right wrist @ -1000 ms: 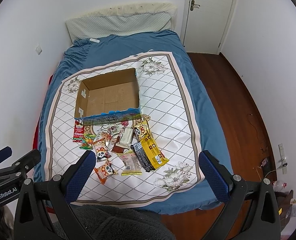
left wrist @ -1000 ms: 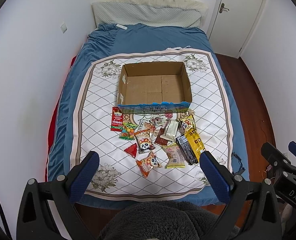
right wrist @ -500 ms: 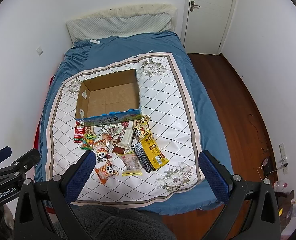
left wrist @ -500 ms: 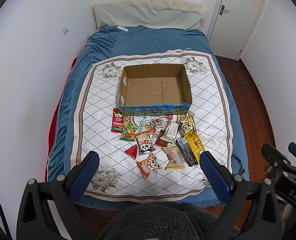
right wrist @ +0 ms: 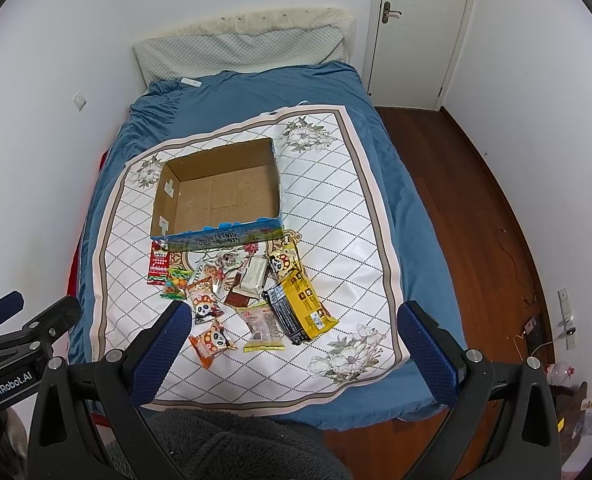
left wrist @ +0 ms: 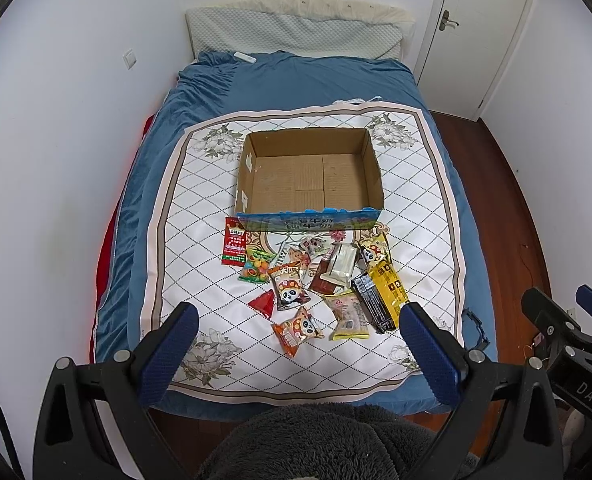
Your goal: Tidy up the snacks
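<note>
Both grippers wide, nothing held; snacks [left wrist: 319,276] by cardboard box [left wrist: 309,176].

Snack packets [right wrist: 252,300] heaped beside an empty cardboard box [right wrist: 220,200] on a bed [right wrist: 379,152].
</note>
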Demonstrator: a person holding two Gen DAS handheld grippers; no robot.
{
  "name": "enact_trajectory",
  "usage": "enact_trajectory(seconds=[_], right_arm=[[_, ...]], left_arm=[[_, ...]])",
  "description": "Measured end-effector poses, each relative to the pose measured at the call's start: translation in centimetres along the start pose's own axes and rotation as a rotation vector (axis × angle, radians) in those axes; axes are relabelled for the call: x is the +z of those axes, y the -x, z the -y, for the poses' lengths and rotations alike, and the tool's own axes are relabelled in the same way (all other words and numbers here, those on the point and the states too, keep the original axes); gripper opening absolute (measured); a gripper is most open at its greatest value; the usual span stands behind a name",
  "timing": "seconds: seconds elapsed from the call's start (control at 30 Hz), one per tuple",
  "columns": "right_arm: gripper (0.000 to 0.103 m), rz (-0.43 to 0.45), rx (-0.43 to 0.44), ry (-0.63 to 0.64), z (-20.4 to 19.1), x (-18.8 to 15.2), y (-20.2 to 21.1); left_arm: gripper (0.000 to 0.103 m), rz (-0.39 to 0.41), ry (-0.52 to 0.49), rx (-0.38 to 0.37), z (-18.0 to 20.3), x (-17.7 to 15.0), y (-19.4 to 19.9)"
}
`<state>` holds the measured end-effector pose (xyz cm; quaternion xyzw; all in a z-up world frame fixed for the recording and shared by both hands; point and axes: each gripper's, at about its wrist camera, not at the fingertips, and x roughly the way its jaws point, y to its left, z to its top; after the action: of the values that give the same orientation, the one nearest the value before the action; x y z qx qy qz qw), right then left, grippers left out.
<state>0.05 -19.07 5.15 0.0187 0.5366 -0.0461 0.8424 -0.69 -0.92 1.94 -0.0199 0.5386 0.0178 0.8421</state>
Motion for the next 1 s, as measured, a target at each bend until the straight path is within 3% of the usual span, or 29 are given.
enact_trajectory(seconds=[0.7,0.83,1.0], right_arm=[[0.103,-0.014,0.026,-0.013,0.0,-0.1,-0.6],[0.103,-0.047,0.036,-0.027,0.2,0.0,-3.3],[0.103,-0.193,0.048,-0.043,0.3,-0.4,-11.6]], left_arm=[[0.103,0.001,0.024,0.01,-0.5,0.1,-0.9],[0.103,0.002,0.089,0.061,-2.3,0.9,-3.7],[0.103,-0.066,0.123,0.139,-4.2,1.5,-10.5]])
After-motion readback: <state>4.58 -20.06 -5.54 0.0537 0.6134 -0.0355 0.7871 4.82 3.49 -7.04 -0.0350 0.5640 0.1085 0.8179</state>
